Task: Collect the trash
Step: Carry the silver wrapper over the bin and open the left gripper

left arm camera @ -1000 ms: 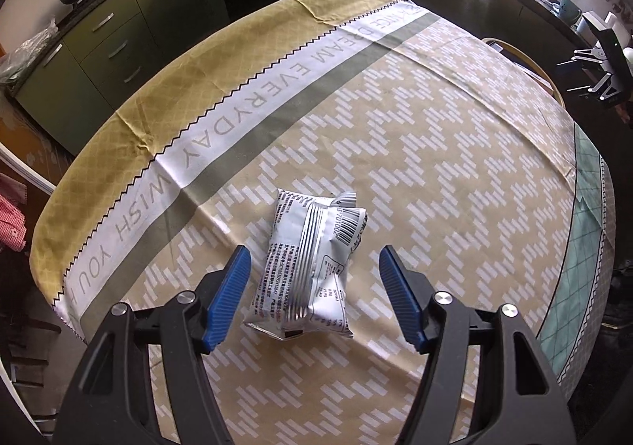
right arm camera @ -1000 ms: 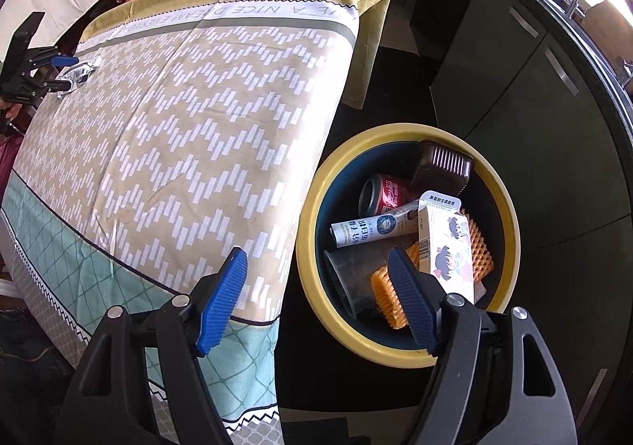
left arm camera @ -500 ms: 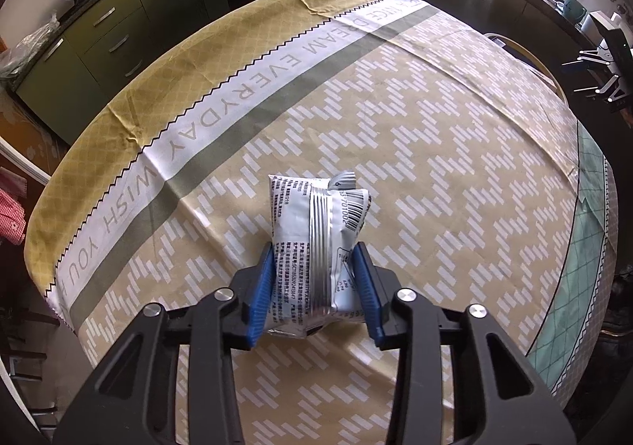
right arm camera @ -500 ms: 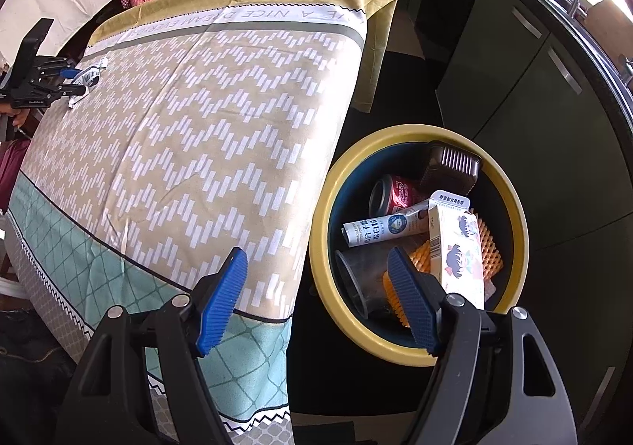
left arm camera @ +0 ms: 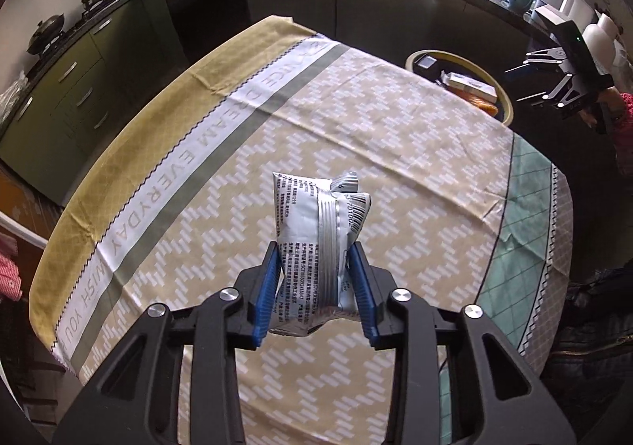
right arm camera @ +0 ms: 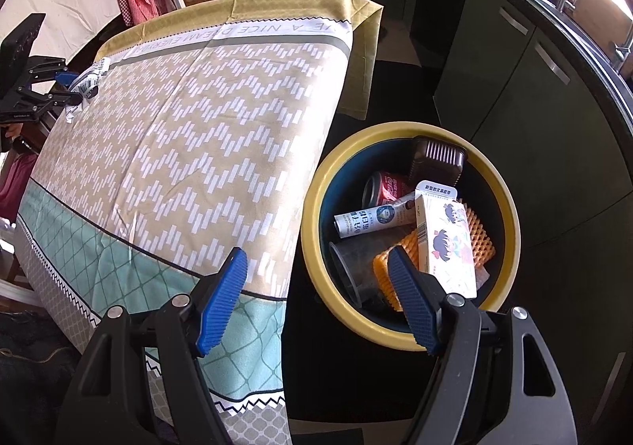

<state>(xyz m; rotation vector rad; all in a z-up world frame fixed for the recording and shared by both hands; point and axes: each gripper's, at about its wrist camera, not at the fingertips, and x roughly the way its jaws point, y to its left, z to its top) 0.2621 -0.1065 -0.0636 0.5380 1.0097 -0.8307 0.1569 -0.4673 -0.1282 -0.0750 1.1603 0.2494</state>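
A silver snack packet [left arm camera: 316,207] with black print and a barcode is pinched between the blue pads of my left gripper [left arm camera: 314,251] and hangs clear above the patterned tablecloth [left arm camera: 395,168]. In the right wrist view, the same packet [right arm camera: 89,78] shows in the left gripper [right arm camera: 59,84] at the table's far left. My right gripper [right arm camera: 316,255] is open and empty, hovering over the gap between the table edge and a yellow-rimmed bin [right arm camera: 316,191] on the floor. The bin [left arm camera: 447,56] also shows beyond the table, near the right gripper [left arm camera: 554,77].
The bin holds a red can [right arm camera: 389,183], a white cartoon carton [right arm camera: 447,239], orange mesh [right arm camera: 480,235], a brown tub [right arm camera: 435,162] and a tube [right arm camera: 372,219]. Dark green cabinets [right arm camera: 514,61] line the walls. A person's red sleeve [left arm camera: 625,116] is behind the right gripper.
My left gripper closed on the packet where it lay on the cloth, then lifted it off the table. My right gripper shifted slightly; the bin now sits a little higher in its view.
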